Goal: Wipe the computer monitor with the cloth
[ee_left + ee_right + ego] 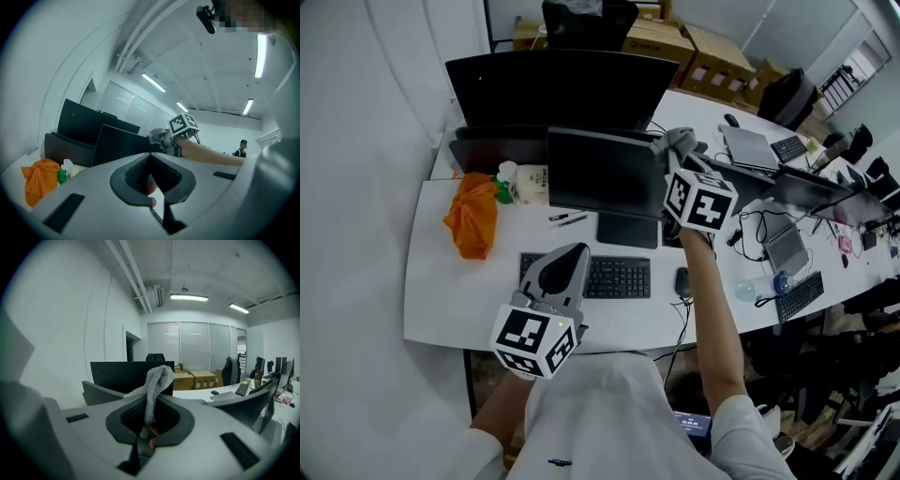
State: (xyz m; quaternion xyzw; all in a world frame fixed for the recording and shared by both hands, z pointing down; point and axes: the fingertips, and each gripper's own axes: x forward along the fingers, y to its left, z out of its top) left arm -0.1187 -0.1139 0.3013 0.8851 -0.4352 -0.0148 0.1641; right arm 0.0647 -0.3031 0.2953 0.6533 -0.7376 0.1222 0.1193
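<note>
You held the right gripper point(673, 156) high at the top right corner of the computer monitor point(605, 173), its jaws clamped on the grey cloth point(677, 141). The cloth rose from between them in a folded loop and hung over toward the screen's edge. Whether the cloth touched the screen could not be told. The dark screen spread out to the left of that claw and below it, with a larger second monitor point(562, 89) beyond its tips. Your left gripper point(565, 259) hung low and near your body, jaws pressed together on nothing, over the keyboard point(600, 277) on the white desk point(450, 291). An orange bag point(472, 214) lay off to that claw's left, and a mouse point(682, 281) to its right.
</note>
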